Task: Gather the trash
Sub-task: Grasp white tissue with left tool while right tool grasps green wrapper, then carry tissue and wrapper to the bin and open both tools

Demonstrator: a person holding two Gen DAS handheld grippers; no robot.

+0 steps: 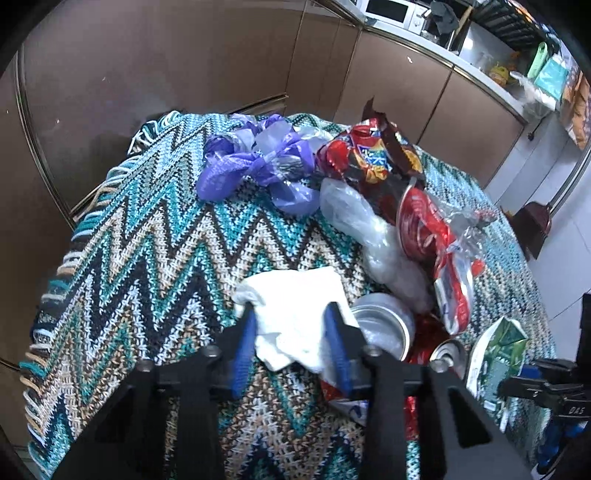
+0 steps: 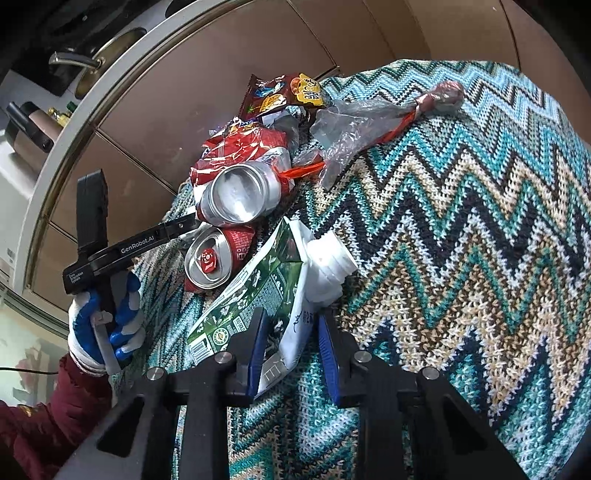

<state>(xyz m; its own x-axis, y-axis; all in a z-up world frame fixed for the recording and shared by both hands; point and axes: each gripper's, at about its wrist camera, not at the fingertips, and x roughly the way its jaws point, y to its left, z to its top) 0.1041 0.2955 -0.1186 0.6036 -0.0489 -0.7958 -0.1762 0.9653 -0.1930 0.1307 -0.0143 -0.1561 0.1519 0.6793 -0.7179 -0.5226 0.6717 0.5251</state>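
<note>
Trash lies piled on a zigzag knitted cloth (image 1: pixel 147 240). My left gripper (image 1: pixel 291 317) has its blue fingers on both sides of a crumpled white tissue (image 1: pixel 295 310) and is shut on it. Right of it lie crushed red cans (image 1: pixel 384 325), red and brown snack wrappers (image 1: pixel 376 158), clear plastic (image 1: pixel 362 218) and a purple plastic bag (image 1: pixel 255 162). My right gripper (image 2: pixel 291 325) is shut on a flattened green and white carton (image 2: pixel 266 295) with a white screw spout (image 2: pixel 328 258). The cans (image 2: pixel 236 195) lie just beyond the carton.
Brown cabinet fronts (image 1: pixel 147 66) stand behind the cloth-covered surface. A counter with a microwave (image 1: pixel 391 11) and bottles runs at the upper right. A clear bag with a red tie (image 2: pixel 369 122) lies on the cloth (image 2: pixel 461 240). The left gripper's body (image 2: pixel 110 251) and gloved hand show in the right wrist view.
</note>
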